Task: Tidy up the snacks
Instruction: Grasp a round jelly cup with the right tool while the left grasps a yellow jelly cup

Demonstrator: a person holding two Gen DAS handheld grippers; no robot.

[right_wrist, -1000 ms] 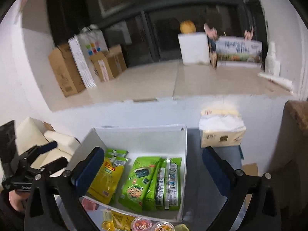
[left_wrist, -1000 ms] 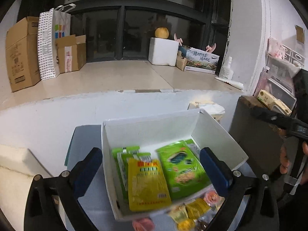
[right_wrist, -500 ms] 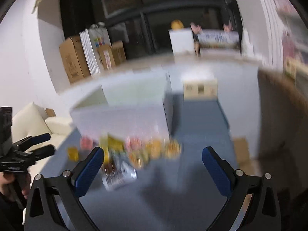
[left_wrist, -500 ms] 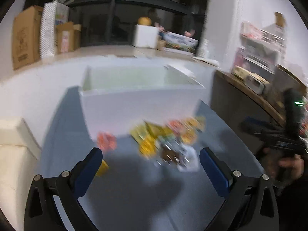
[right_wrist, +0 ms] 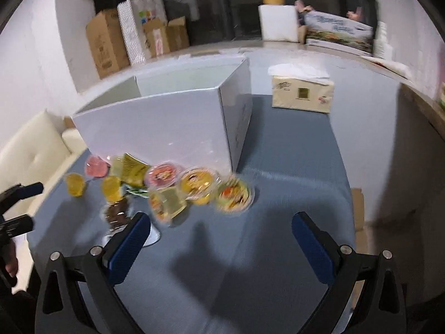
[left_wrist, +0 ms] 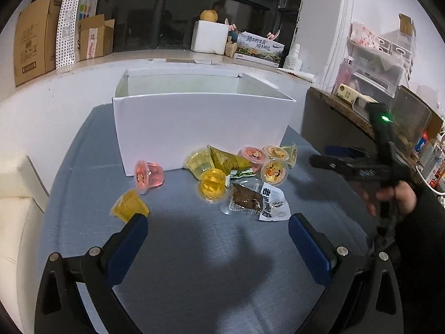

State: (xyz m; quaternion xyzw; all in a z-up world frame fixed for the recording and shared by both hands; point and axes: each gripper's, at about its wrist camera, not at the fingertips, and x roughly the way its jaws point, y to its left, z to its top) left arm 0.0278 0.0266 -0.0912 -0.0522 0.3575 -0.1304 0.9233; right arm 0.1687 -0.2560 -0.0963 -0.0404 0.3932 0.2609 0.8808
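Snacks wait on the table beside the big white box

The blue table [left_wrist: 194,264] has a white box [left_wrist: 200,128] on it, and from here I cannot see what is inside (its walls hide it). A pile of snacks lies just in front of the box: a clear meat packet [left_wrist: 256,200], a green packet [left_wrist: 226,161] and small jelly cups [left_wrist: 211,185], one pink cup [left_wrist: 147,175] off to the side. None is picked up yet, so I think most work is left. The left tool [left_wrist: 218,246] and right tool [right_wrist: 221,246] are both spread apart, holding nothing.

Both tongs [left_wrist: 218,229] pulled back from box [left_wrist: 200,128]; right view blurred, perhaps still moving.
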